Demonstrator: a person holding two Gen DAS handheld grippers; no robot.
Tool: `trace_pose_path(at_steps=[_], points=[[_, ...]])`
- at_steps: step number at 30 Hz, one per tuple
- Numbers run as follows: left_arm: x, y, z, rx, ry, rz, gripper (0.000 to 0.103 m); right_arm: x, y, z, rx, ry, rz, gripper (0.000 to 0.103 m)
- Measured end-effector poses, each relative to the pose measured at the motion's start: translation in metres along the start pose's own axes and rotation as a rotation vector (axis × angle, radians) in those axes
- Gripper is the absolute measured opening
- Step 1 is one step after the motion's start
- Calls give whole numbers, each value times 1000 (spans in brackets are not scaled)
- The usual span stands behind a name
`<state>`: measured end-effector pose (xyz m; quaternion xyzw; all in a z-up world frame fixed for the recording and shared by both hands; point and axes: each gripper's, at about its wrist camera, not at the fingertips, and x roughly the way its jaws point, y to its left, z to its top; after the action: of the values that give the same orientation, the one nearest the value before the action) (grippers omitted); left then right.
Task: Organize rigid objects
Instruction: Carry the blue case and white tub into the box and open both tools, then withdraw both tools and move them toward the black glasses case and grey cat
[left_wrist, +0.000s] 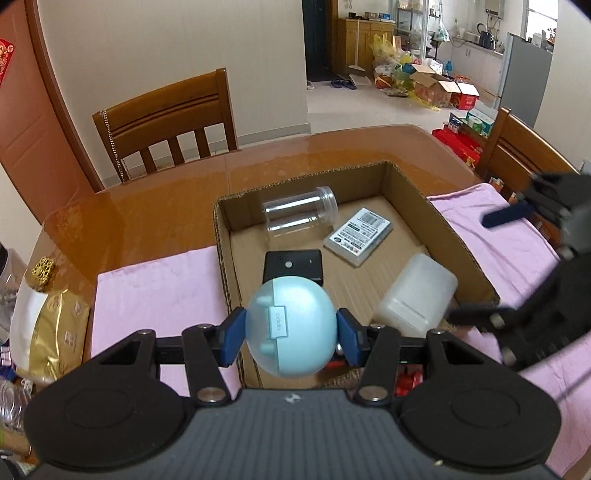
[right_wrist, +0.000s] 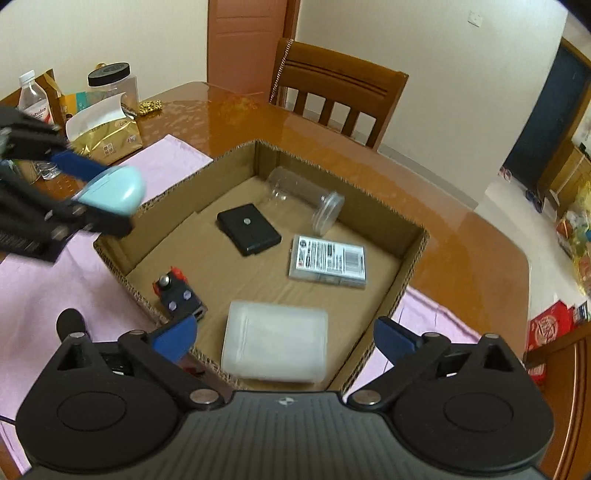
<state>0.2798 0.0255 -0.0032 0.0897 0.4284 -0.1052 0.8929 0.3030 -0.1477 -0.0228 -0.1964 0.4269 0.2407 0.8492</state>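
Blue egg-shaped case (left_wrist: 291, 326) clamped in left hand-held gripper (left_wrist: 291, 332) (right hand-held gripper (right_wrist: 286, 338) wide apart, empty) above cardboard box (left_wrist: 443, 218).

My left gripper (left_wrist: 291, 334) and the blue earbud case (left_wrist: 291, 328) hide half of the black box (left_wrist: 293, 264). My right gripper (left_wrist: 517, 266) is all motion blur, and the label print on the flat clear case (right_wrist: 328, 260) is too small to read.

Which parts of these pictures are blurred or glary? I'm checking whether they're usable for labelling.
Left wrist view: the right gripper is motion-smeared, the table shows window glare, and the blue case is sharp. Right wrist view: the left gripper is blurred, the white box slightly soft; fisheye bends both.
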Motion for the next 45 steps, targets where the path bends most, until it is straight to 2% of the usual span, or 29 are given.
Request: trace_pose_path(at_steps=[13, 21, 22, 23, 24, 26, 28, 36, 41, 45], points=[[49, 8, 37, 10, -7, 12, 52, -24, 1, -36, 160, -6, -23, 103], [74, 8, 37, -10, 32, 12, 52, -24, 7, -57, 263, 28, -13, 103], [75, 9, 38, -16, 31, 16, 54, -23, 7, -60, 272, 36, -6, 103], [74, 10, 38, -25, 27, 24, 65, -22, 9, -62, 275, 44, -2, 103], [73, 11, 38, -32, 24, 31, 85, -22, 10, -63, 274, 49, -5, 103], [67, 12, 36, -34, -6, 48, 99, -22, 12, -66, 272, 54, -15, 103], [60, 12, 35, -26, -30, 61, 99, -22, 14, -68, 281, 58, -19, 103], [31, 17, 13, -66, -36, 70, 100, -22, 21, -76, 315, 53, -35, 103], [15, 18, -16, -102, -29, 92, 100, -20, 34, -85, 311, 56, -52, 103], [5, 16, -47, -122, -42, 152, 102, -18, 44, -95, 327, 58, -9, 103]])
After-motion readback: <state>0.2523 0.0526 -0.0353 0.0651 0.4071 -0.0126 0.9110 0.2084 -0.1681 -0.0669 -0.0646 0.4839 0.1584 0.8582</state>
